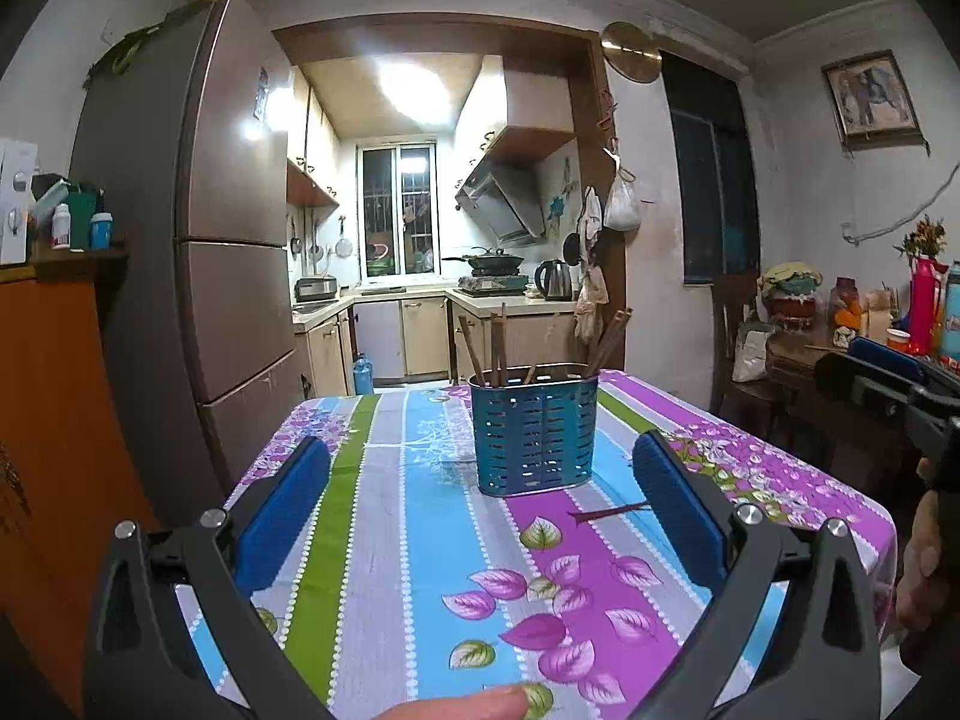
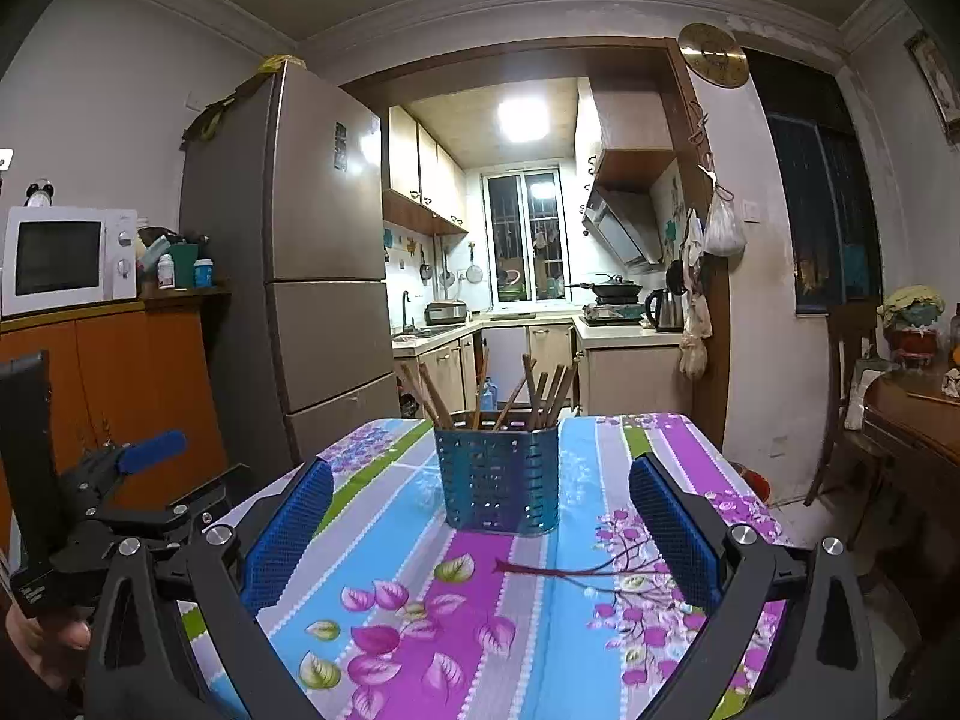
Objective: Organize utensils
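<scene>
Blue perforated holder [image 1: 534,429] upright mid-table [image 1: 384,516], already packed with chopsticks [image 1: 498,345] leaning handle-up, likely sorted there. One stray chopstick [image 2: 570,570] flat on floral cloth, just in front of holder, apart from it; probably last item to bin. Left gripper [image 1: 480,516] wide, nothing between pads. Right gripper [image 2: 480,531] wide, empty, lined up on stray chopstick for low pickup.

Only the blue holder [image 1: 534,429] and one chopstick [image 1: 606,513] interrupt open tablecloth [image 1: 384,540]
</scene>
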`<state>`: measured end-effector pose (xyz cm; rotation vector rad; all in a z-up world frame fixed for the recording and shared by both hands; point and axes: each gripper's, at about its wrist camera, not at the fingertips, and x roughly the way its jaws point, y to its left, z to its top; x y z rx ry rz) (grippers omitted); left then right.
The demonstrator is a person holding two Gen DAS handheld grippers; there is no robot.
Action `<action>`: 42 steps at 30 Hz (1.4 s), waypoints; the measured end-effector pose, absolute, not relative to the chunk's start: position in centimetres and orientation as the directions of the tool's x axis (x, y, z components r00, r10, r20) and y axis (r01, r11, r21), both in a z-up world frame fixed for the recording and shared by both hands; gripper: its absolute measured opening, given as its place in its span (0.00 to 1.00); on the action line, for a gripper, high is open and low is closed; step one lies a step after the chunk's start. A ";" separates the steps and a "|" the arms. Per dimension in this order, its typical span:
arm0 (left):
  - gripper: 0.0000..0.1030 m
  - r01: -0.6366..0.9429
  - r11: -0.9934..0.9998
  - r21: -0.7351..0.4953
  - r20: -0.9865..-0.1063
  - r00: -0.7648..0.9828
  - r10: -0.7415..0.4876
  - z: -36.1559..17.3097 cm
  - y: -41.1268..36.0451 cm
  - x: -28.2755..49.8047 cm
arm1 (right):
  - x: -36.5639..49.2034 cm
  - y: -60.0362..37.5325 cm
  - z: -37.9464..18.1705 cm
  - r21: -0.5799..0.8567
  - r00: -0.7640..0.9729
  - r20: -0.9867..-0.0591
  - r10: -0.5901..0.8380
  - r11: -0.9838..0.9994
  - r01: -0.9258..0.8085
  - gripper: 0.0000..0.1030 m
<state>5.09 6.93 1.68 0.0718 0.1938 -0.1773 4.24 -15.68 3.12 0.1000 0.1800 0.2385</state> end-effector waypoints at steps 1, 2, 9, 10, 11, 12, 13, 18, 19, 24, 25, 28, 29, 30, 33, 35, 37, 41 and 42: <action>0.95 0.178 0.983 0.054 -0.197 0.967 -0.164 1.7 6.9 4.8 | 4.0 -15.6 3.1 0.121 0.956 -0.164 0.244 0.967 -0.226 0.96; 0.95 0.174 0.983 0.050 -0.196 0.967 -0.161 1.8 7.0 4.5 | 3.5 -15.6 3.1 0.123 0.956 -0.160 0.244 0.966 -0.226 0.96; 0.95 0.168 0.984 0.057 -0.180 0.971 -0.155 1.2 6.4 1.2 | 0.2 -15.4 2.8 0.109 0.963 -0.127 0.239 0.968 -0.226 0.96; 0.95 0.166 0.984 0.062 -0.174 0.973 -0.153 1.2 6.4 0.6 | -0.4 -15.4 2.7 0.105 0.963 -0.121 0.239 0.968 -0.227 0.96; 0.95 0.166 0.984 0.067 -0.164 0.975 -0.153 1.1 6.3 -0.1 | -1.2 -15.4 2.5 0.099 0.965 -0.113 0.237 0.969 -0.226 0.96; 0.95 0.165 0.984 0.069 -0.157 0.976 -0.153 1.1 6.2 -0.7 | -1.9 -15.5 2.3 0.097 0.965 -0.109 0.238 0.969 -0.228 0.96; 0.95 0.165 0.984 0.068 -0.153 0.976 -0.153 1.1 6.2 -1.2 | -2.7 -15.5 2.0 0.096 0.964 -0.107 0.242 0.968 -0.232 0.96; 0.95 0.170 0.982 0.077 -0.118 0.980 -0.161 0.4 5.9 -4.7 | -6.1 -15.5 0.4 0.088 0.965 -0.101 0.242 0.968 -0.234 0.96; 0.95 0.172 0.982 0.079 -0.118 0.980 -0.162 0.2 5.9 -5.1 | -6.8 -15.6 0.0 0.086 0.965 -0.102 0.242 0.968 -0.234 0.96; 0.95 0.166 0.982 0.087 -0.123 0.980 -0.155 -0.8 5.7 -7.1 | -9.2 -16.2 -0.9 0.097 0.966 -0.113 0.231 0.970 -0.221 0.96; 0.95 0.162 0.984 0.077 -0.128 0.980 -0.151 -1.0 5.9 -7.4 | -9.7 -16.4 -1.1 0.101 0.968 -0.113 0.225 0.972 -0.214 0.96; 0.95 0.146 0.987 0.069 -0.130 0.982 -0.136 -1.6 6.1 -8.2 | -10.7 -16.6 -1.5 0.102 0.970 -0.115 0.214 0.974 -0.203 0.96; 0.95 0.139 0.988 0.072 -0.130 0.983 -0.129 -1.8 6.1 -8.4 | -11.0 -16.6 -1.6 0.100 0.971 -0.114 0.211 0.975 -0.200 0.96; 0.95 0.129 0.989 0.078 -0.125 0.985 -0.119 -2.0 6.0 -8.7 | -11.3 -16.6 -1.7 0.096 0.972 -0.112 0.207 0.976 -0.197 0.96; 0.95 0.106 0.991 0.087 -0.097 0.990 -0.097 -2.3 5.8 -9.5 | -11.9 -16.5 -2.0 0.073 0.979 -0.088 0.184 0.981 -0.178 0.96; 0.95 0.087 0.992 0.088 -0.051 0.995 -0.083 -2.5 5.7 -10.4 | -12.4 -16.4 -2.2 0.062 0.984 -0.056 0.171 0.984 -0.168 0.96; 0.95 0.080 0.992 0.095 -0.021 0.997 -0.078 -2.6 5.7 -10.9 | -12.7 -16.5 -2.3 0.063 0.986 -0.030 0.166 0.984 -0.164 0.96; 0.95 0.087 0.993 0.084 -0.010 0.996 -0.086 -2.5 5.5 -10.9 | -12.9 -16.4 -2.3 0.065 0.987 0.001 0.159 0.985 -0.158 0.96; 0.95 0.085 0.993 0.079 -0.005 0.996 -0.085 -2.4 5.6 -10.9 | -13.0 -16.5 -2.2 0.066 0.987 0.007 0.158 0.985 -0.159 0.96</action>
